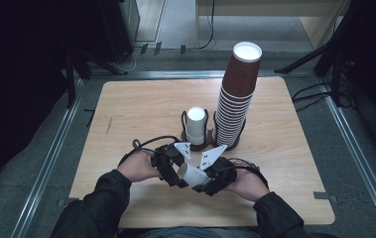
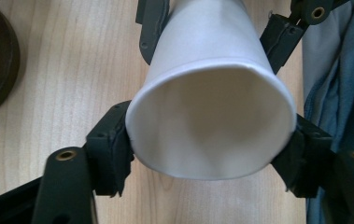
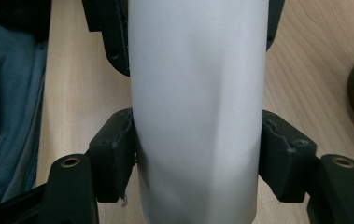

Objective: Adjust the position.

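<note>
Paper cup (image 1: 192, 174), white and lying sideways, is held just above the bench (image 1: 141, 106) near its front edge, gripped at once by left claw (image 2: 209, 154) and right claw (image 3: 198, 161).

**Clearance and obstructions, referenced to the tall brown cup stack**

Tall brown cup stack (image 1: 235, 99): stands right of table centre, leaning slightly; the highest obstacle on the wooden table (image 1: 141, 106).

Short white cup on dark holder (image 1: 196, 126): just left of the stack's base, the gap between them narrow.

White paper cup (image 1: 191, 173): in front of the stack, near the table's front edge, clamped at once by the left gripper (image 1: 173, 168) and the right gripper (image 1: 215, 174); this group blocks the front middle.

Open tabletop: broad bare wood left of the stack, a bare strip behind it, a narrower one to its right.
</note>
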Demonstrator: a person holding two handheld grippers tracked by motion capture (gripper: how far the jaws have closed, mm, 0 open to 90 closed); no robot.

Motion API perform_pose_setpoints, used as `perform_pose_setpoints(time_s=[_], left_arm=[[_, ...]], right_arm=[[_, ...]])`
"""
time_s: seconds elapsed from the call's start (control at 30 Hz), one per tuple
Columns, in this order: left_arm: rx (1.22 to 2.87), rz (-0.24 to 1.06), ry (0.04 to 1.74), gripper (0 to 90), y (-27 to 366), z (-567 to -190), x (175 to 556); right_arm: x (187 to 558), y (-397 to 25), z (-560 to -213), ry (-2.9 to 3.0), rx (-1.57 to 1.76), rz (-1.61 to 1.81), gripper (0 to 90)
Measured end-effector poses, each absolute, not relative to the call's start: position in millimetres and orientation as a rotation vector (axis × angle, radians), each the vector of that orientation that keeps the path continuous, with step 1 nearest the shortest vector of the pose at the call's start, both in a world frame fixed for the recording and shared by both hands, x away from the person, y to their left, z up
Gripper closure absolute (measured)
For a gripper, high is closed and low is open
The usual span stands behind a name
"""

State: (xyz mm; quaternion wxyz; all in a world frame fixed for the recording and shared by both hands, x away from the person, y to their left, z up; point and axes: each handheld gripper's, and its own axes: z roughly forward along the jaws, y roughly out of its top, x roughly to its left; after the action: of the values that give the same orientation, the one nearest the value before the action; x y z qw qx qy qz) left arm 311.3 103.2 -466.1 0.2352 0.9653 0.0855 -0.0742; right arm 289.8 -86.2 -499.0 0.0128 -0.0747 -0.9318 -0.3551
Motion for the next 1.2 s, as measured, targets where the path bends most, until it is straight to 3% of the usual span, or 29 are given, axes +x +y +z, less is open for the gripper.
perform_pose_setpoints(time_s=[0.3,0.7,0.87,1.07,1.2], left_arm=[[2.569,-0.255,0.272,23.6,113,-465,316],[2.480,-0.240,0.318,8.0,137,-458,320],[2.425,-0.204,0.434,8.7,142,-458,324],[2.395,-0.196,0.414,8.7,143,-455,323],[2.358,-0.205,0.426,13.8,143,-455,322]], right_arm=[[292,-92,-493,-2.866,-0.233,-1.172,34.1],[297,-102,-490,-2.871,-0.272,-1.190,33.7],[298,-106,-487,-2.864,-0.290,-1.216,33.6],[300,-111,-485,-2.852,-0.318,-1.248,33.5],[301,-114,-483,-2.833,-0.330,-1.298,33.2]])
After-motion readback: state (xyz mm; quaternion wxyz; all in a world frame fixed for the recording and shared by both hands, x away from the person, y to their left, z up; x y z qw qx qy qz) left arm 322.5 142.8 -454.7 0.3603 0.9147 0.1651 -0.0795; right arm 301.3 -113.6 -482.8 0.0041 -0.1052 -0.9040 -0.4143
